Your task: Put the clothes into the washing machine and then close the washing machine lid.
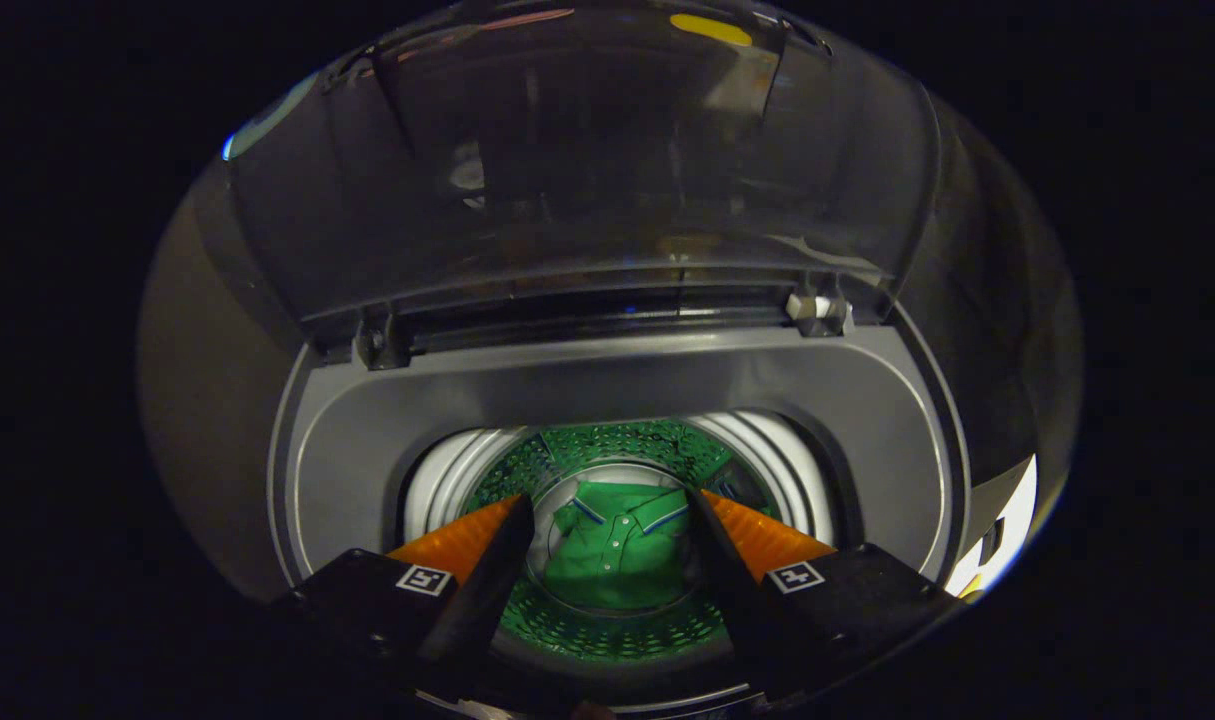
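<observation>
A green collared shirt (615, 545) lies at the bottom of the washing machine's drum (607, 445), whose perforated wall shows green around it. My gripper (607, 500) hangs above the drum's mouth, looking down into it. Its fingers stand open and apart, with nothing held; the shirt shows far below, in the gap between them. The machine's clear lid (577, 170) stands raised upright beyond the opening, held by hinges (815, 308) at the back.
A grey top panel (607, 380) rings the drum's mouth. A white inner ring (447, 480) lines the opening. The surroundings of the machine are dark.
</observation>
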`<state>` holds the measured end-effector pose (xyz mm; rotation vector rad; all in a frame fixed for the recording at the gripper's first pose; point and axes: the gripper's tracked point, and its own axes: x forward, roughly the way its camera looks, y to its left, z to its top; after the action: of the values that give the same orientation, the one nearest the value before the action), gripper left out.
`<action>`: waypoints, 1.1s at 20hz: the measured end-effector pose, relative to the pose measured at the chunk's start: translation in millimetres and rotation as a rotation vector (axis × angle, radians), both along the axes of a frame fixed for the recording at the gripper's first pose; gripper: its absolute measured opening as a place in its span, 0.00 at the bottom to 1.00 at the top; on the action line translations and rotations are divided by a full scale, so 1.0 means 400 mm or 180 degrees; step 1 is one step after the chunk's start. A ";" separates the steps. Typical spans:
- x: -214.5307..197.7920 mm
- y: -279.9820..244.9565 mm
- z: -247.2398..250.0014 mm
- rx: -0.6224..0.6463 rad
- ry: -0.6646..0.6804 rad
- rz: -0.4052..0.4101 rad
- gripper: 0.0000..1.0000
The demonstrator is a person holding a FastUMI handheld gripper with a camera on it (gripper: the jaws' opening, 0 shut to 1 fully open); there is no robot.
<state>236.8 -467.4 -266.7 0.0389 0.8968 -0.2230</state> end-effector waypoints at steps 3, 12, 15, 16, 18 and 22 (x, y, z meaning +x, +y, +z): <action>0.012 0.014 0.105 -0.0073 -0.0202 0.0067 0.98; 0.106 0.040 0.550 -0.0196 -0.0955 0.0107 0.99; 0.150 0.053 0.675 -0.0170 -0.1171 0.0112 0.99; 0.165 0.053 0.705 -0.0192 -0.1221 0.0104 0.99; 0.206 0.059 0.744 -0.0235 -0.1272 0.0133 0.99; 0.288 0.049 0.767 -0.0282 -0.1317 0.0134 0.99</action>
<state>352.0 -447.6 40.2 -0.0159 0.4747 -0.2056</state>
